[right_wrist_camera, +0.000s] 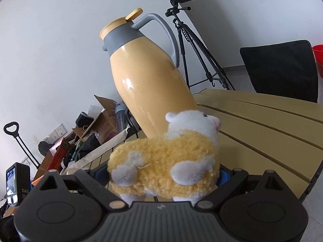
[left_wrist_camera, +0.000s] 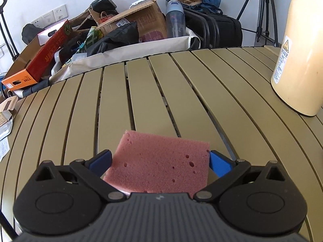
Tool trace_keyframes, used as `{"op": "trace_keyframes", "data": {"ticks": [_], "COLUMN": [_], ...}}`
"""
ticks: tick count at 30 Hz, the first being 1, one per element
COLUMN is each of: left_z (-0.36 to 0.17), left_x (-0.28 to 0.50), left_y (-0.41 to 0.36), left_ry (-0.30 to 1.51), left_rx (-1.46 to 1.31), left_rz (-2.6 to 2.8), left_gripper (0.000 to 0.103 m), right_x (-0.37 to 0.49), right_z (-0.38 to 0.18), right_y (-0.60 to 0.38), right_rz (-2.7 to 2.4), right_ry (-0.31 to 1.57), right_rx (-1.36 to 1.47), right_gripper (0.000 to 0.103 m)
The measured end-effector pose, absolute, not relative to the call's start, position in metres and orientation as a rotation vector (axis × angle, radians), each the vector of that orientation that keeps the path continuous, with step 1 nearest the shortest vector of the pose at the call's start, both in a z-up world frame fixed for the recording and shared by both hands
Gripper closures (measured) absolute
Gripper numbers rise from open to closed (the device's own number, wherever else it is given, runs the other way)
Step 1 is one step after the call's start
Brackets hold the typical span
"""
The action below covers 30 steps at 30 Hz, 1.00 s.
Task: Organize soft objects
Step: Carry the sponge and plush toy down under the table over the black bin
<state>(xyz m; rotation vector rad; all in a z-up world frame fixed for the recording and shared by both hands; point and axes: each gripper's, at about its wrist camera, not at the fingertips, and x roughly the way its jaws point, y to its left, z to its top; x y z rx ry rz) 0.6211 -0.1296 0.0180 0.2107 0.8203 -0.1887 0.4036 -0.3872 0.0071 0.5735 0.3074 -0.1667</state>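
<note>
Sponge [left_wrist_camera: 159, 163], pink and pitted, sits gripped in the left gripper [left_wrist_camera: 160, 161] low over the table [left_wrist_camera: 141, 92]; only the right view shows the right gripper [right_wrist_camera: 161, 175] clasping a yellow-white sheep [right_wrist_camera: 165, 157] before the flask [right_wrist_camera: 145, 76]

Little here can be read. In the right wrist view, a small black device [right_wrist_camera: 18, 183] at the left edge shows the white letters "DAS" under its lit screen. In the left wrist view, the cream flask [left_wrist_camera: 298, 60] on the bench carries a white label with a yellow warning triangle; its print is too small to read. A white sticker on the cardboard box [left_wrist_camera: 141, 20] begins with "15". The red carton [left_wrist_camera: 48, 54] bears gold characters, blurred beyond reading.
</note>
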Motion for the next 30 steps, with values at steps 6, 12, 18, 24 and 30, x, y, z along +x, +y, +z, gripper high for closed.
{"op": "trace_keyframes", "data": {"ticks": [6, 12, 18, 24, 30], "left_z": [0.014, 0.014, 0.012, 0.021, 0.037], "left_x": [0.624, 0.623, 0.612, 0.600, 0.581], "left_y": [-0.126, -0.123, -0.126, -0.122, -0.114], "left_ry": [0.824, 0.815, 0.748, 0.699, 0.646], "left_rx": [0.177, 0.153, 0.137, 0.109, 0.065], "left_rz": [-0.195, -0.191, -0.156, -0.117, -0.093], "left_gripper": [0.000, 0.000, 0.003, 0.004, 0.004], "right_x": [0.405, 0.406, 0.405, 0.402, 0.400], "right_z": [0.006, 0.007, 0.007, 0.006, 0.007], "right_y": [-0.389, -0.389, -0.390, -0.392, -0.391], "right_rz": [-0.167, -0.165, -0.157, -0.148, -0.123], "right_ry": [0.313, 0.315, 0.316, 0.309, 0.302], "right_rx": [0.579, 0.580, 0.582, 0.583, 0.581], "right_gripper": [0.006, 0.006, 0.006, 0.006, 0.006]}}
